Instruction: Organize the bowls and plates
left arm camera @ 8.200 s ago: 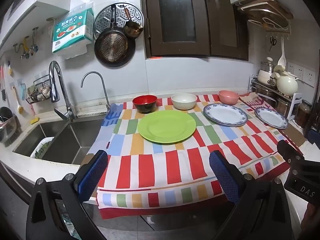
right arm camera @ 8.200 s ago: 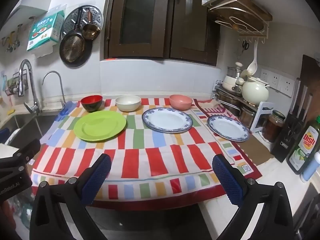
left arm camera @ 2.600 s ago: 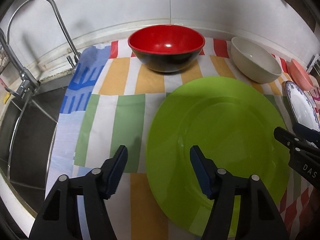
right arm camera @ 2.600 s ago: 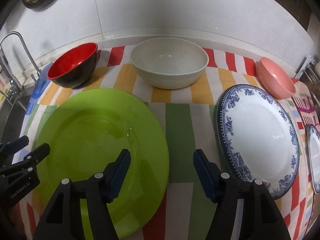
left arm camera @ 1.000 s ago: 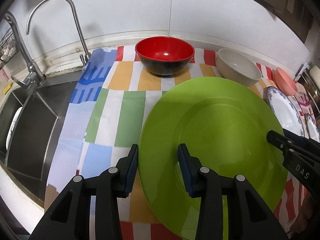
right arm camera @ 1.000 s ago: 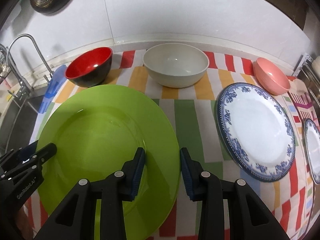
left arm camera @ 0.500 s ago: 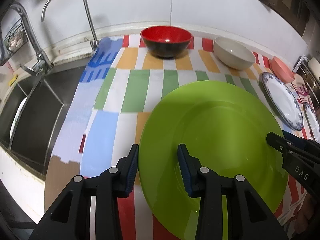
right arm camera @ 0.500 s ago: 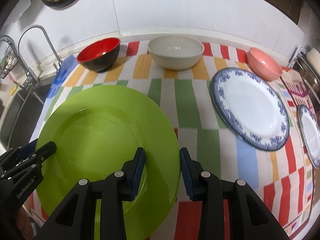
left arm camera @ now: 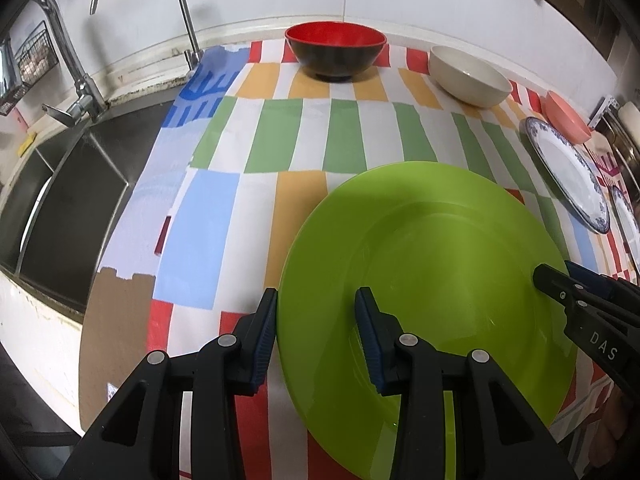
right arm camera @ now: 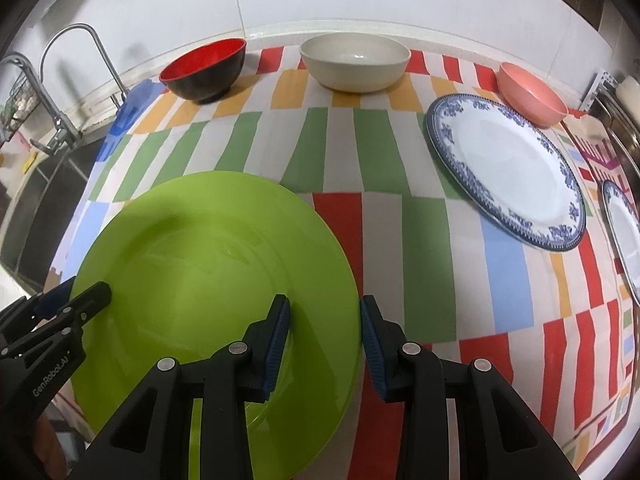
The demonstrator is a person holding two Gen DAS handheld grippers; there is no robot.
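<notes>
Spread over the tabletop [left arm camera: 38, 320], a cloth [left arm camera: 224, 216]. Left of it, sunk into the tabletop, a sink [left arm camera: 72, 200], with a tap [left arm camera: 176, 0] behind at the back edge.

Along the back edge, on the cloth, left bowl [left arm camera: 336, 50], middle bowl [left arm camera: 470, 76] and right bowl [right arm camera: 532, 94] in a row, apart.

Before the right bowl, middle plate [right arm camera: 508, 168]; just right of that, toward the right edge, far-right plate [right arm camera: 624, 236].

Over the front-left part of the cloth, near plate [left arm camera: 432, 264], gripped at its left rim by the left tool [left arm camera: 316, 320] and at its right rim by the right tool [right arm camera: 324, 324].
</notes>
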